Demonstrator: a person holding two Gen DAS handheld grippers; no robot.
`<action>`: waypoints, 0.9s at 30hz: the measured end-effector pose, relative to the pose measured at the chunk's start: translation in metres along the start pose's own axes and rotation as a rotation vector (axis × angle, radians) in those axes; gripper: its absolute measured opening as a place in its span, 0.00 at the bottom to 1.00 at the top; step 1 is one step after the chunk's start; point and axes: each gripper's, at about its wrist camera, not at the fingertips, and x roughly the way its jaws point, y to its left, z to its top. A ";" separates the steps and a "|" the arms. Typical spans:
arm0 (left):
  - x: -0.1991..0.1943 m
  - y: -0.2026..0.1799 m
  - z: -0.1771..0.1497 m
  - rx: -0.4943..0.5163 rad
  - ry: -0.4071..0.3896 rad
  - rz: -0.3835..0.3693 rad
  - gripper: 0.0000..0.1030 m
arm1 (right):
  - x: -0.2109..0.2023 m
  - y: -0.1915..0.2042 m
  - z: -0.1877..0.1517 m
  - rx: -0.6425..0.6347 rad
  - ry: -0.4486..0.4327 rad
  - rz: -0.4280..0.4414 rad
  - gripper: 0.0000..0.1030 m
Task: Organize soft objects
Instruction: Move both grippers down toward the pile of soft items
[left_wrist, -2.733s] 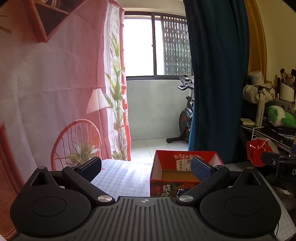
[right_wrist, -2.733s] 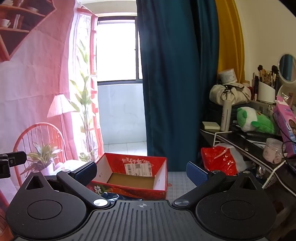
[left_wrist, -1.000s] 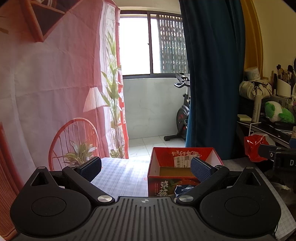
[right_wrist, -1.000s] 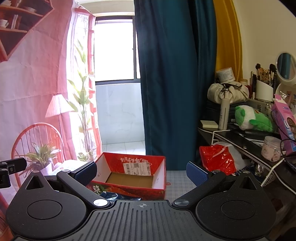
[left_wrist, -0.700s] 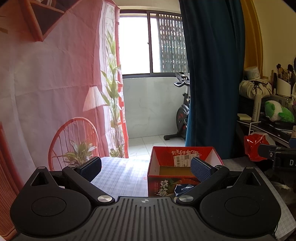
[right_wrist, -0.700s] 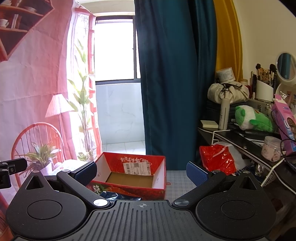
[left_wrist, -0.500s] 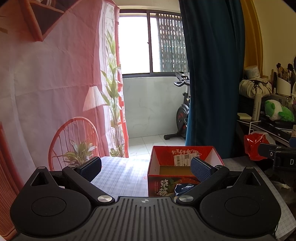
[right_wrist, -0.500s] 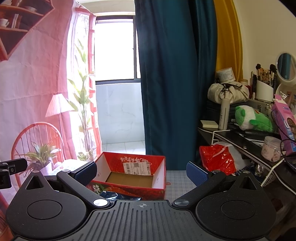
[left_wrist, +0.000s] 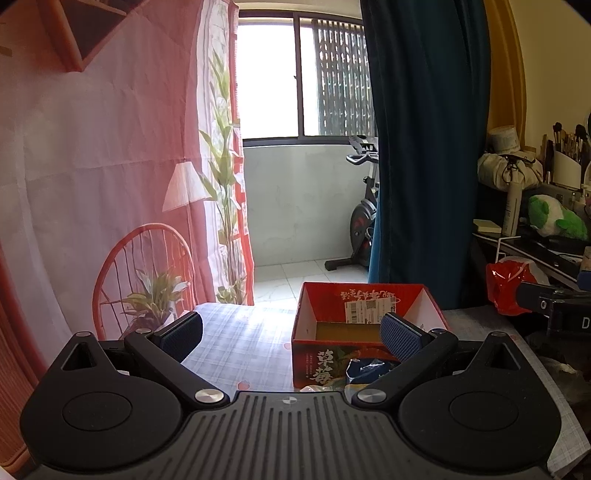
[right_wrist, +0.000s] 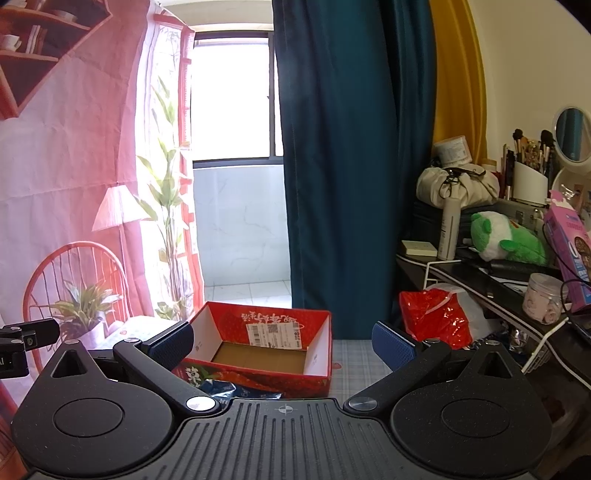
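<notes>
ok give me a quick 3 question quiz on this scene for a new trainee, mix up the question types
1. True or false: the red box on the table already holds a soft toy.
2. Multiple choice: the green and white plush lies
A. inside the red box
B. on the cluttered shelf at the right
C. between the right gripper fingers
3. Fill in: both the left gripper and the right gripper are ____ and hold nothing.

Key:
1. False. Only its bare cardboard floor and a shipping label on the far inner wall show.
2. B
3. open
</notes>
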 end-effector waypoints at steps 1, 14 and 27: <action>0.001 0.001 0.000 -0.003 0.001 -0.003 1.00 | 0.000 0.000 0.000 -0.001 0.000 0.003 1.00; 0.033 0.017 -0.026 -0.046 0.040 0.039 1.00 | 0.020 -0.016 -0.035 0.029 -0.089 0.115 1.00; 0.080 0.031 -0.086 -0.062 0.160 -0.008 1.00 | 0.065 -0.011 -0.124 -0.094 -0.067 0.095 1.00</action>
